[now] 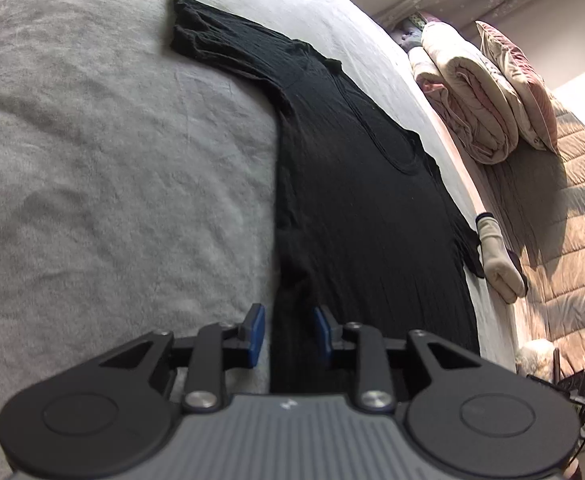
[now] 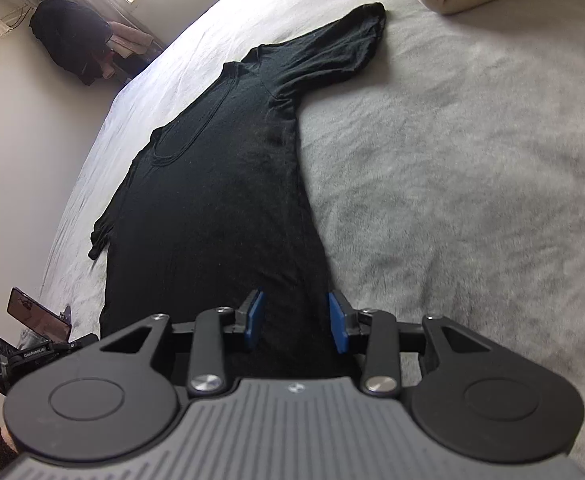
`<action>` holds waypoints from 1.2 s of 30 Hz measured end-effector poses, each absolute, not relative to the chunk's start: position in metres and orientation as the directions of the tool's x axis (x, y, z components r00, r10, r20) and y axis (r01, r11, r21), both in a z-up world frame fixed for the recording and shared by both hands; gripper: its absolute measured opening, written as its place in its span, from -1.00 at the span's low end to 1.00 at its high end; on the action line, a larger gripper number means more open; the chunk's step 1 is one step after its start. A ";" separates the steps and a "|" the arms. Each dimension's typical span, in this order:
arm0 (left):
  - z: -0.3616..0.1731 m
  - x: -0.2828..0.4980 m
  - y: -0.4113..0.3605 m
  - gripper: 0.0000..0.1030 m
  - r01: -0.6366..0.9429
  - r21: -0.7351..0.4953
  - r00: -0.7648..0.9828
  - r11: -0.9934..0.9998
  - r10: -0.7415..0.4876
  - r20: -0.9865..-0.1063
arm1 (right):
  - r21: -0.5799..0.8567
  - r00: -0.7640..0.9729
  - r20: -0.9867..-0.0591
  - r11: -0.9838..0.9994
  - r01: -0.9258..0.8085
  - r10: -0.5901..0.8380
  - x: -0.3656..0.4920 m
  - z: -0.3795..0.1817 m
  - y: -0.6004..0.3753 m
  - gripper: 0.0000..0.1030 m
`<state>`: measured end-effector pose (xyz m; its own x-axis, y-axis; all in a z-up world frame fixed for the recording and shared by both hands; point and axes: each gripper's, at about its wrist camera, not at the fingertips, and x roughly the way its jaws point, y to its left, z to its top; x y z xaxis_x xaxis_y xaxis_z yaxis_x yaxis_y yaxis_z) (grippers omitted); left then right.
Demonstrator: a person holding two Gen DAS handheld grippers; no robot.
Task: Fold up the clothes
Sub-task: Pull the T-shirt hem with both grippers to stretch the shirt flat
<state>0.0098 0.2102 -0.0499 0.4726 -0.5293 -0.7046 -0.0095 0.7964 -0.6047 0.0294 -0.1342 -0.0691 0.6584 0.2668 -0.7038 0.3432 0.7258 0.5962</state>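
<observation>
We hold two sets of tongs over a bed covered by a pale grey fleecy blanket (image 1: 112, 184). A black T-shirt (image 1: 352, 208) lies spread flat on that blanket, front up, its round neckline visible and both short sleeves stretched out to the sides. The shirt runs lengthwise away from us, with the hem nearest to us and the collar far off.

In the left wrist view, our left tongs (image 1: 288, 334) are spread apart, their blue pads (image 1: 256, 334) straddling the left side edge of the shirt near the hem. One pad sits over the blanket, the other over the black cloth. Whether the pads touch the fabric we cannot tell. Nothing is pinched between them.

In the right wrist view, our right tongs (image 2: 296, 322) are likewise spread wide, placed low over the right side edge of the shirt close to the hem, with dark cloth showing between the two blue pads and nothing pinched.

Beyond the far end of the shirt, at the blanket's edge, a rolled cream sock (image 1: 496, 256) lies just beside one sleeve. Farther off in the left view, a folded pinkish quilt (image 1: 464, 96) and a pillow (image 1: 520, 84) rest on a quilted beige mattress (image 1: 564, 240). In the right view, a dark garment (image 2: 72, 36) hangs near a bright window, and a phone on a stand (image 2: 36, 314) sits at the bed's left edge.
</observation>
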 end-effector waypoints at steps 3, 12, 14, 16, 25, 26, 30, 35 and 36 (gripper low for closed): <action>-0.047 -0.012 0.204 -0.41 0.041 -0.561 0.462 0.827 -0.514 -0.723 | 0.603 0.643 -0.711 0.717 0.349 0.285 0.010 -0.069 -0.130 -0.24; -0.038 -0.076 0.174 -0.50 0.190 -0.386 0.454 0.903 -0.429 -0.781 | 0.623 0.595 -0.728 0.690 0.367 0.340 -0.049 -0.068 -0.117 -0.32; -0.035 -0.088 0.170 -0.50 0.215 -0.354 0.453 0.910 -0.414 -0.790 | 0.627 0.584 -0.731 0.684 0.372 0.352 -0.062 -0.068 -0.114 -0.32; -0.035 -0.098 0.168 -0.53 0.226 -0.337 0.448 0.914 -0.405 -0.797 | 0.624 0.574 -0.737 0.688 0.371 0.358 -0.071 -0.068 -0.112 -0.32; -0.031 -0.131 0.179 -0.98 0.169 -0.372 0.432 0.913 -0.407 -0.805 | 0.569 0.536 -0.776 0.737 0.365 0.333 -0.095 -0.064 -0.107 -0.91; -0.029 -0.134 0.182 -0.98 0.156 -0.389 0.435 0.908 -0.417 -0.799 | 0.582 0.545 -0.767 0.727 0.366 0.340 -0.097 -0.062 -0.110 -0.90; -0.026 -0.143 0.189 -0.98 0.131 -0.412 0.435 0.902 -0.425 -0.794 | 0.622 0.601 -0.724 0.696 0.358 0.338 -0.112 -0.047 -0.120 -0.90; -0.036 -0.143 0.188 -0.96 0.127 -0.416 0.402 0.900 -0.430 -0.808 | 0.581 0.565 -0.762 0.718 0.384 0.316 -0.107 -0.059 -0.117 -0.75; -0.037 -0.143 0.189 -0.95 0.125 -0.428 0.393 0.895 -0.440 -0.807 | 0.572 0.553 -0.771 0.722 0.388 0.314 -0.105 -0.063 -0.115 -0.69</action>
<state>-0.1434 0.1885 -0.0365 0.3932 -0.4404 -0.8071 0.1253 0.8953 -0.4275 -0.1048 -0.1149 -0.0631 0.5533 0.3142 -0.7715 0.3882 0.7222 0.5725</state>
